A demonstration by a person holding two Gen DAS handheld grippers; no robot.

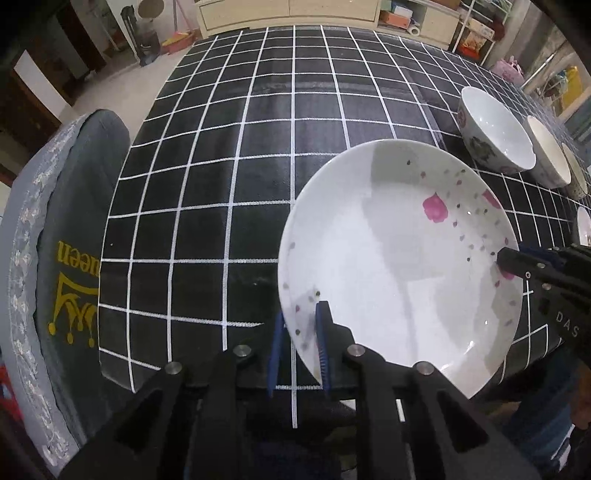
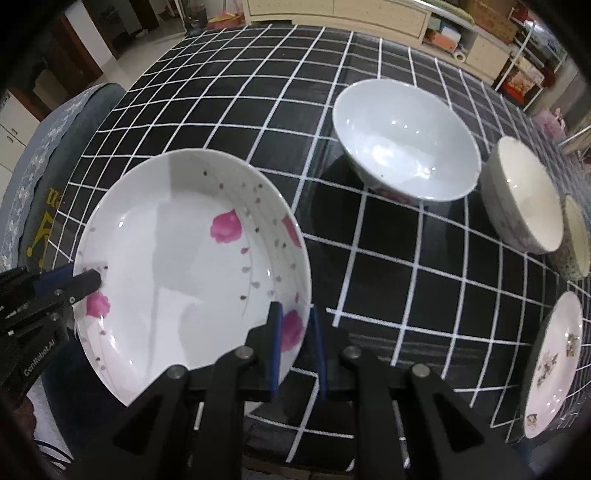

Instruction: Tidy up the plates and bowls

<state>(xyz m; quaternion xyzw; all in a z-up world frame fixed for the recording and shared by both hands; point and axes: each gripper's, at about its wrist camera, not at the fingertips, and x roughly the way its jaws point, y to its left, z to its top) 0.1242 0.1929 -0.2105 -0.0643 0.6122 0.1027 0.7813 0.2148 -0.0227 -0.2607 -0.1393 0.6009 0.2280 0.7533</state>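
A white plate with pink flowers [image 1: 391, 266] [image 2: 184, 258] is held above the checked table, near its front edge, by both grippers. My left gripper [image 1: 301, 332] is shut on the plate's left rim; it shows in the right wrist view [image 2: 90, 280]. My right gripper [image 2: 295, 332] is shut on the plate's right rim; it shows in the left wrist view [image 1: 504, 260]. A large white bowl [image 2: 406, 144] [image 1: 495, 127] stands behind the plate. Two smaller bowls [image 2: 528, 195] [image 2: 576, 236] stand to its right. A second plate [image 2: 554, 369] lies at the right edge.
The table [image 1: 258, 147] has a black cloth with white grid lines. A chair with a grey cover [image 1: 59, 221] stands at the table's left side. Cabinets and shelves [image 2: 332, 14] line the far wall.
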